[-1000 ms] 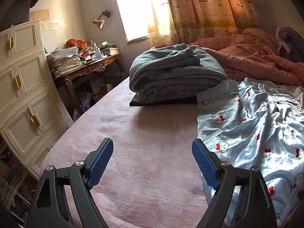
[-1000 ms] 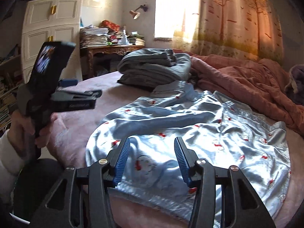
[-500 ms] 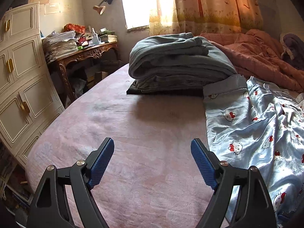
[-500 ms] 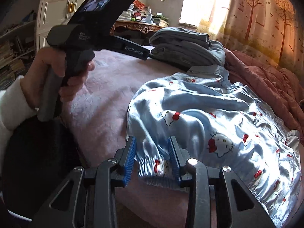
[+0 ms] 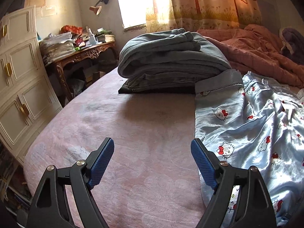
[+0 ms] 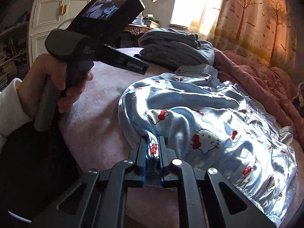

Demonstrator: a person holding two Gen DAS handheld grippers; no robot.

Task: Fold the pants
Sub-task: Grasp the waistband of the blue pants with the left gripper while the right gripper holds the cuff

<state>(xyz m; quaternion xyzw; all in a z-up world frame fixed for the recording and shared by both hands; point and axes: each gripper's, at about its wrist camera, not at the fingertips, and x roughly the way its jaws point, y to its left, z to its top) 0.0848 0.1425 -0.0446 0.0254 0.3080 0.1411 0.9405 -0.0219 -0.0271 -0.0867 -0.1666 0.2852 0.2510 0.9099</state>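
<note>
The right gripper (image 6: 152,148) has just been closing and now pinches a bunched edge of the pale blue pants (image 6: 209,125), which spread ahead of it and to its right across the pink bed (image 6: 95,114). The left gripper (image 5: 152,152) hangs above bare bed with its jaws spread wide and nothing between them, the pants just to its right. Farther ahead sits a pile of folded grey clothes (image 5: 171,60).

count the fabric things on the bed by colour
light blue satin pants with cat print, pinched in the right gripper: 1
grey folded clothes stack: 1
dark folded piece under the stack: 1
rust-pink quilt: 1
total: 4
</note>
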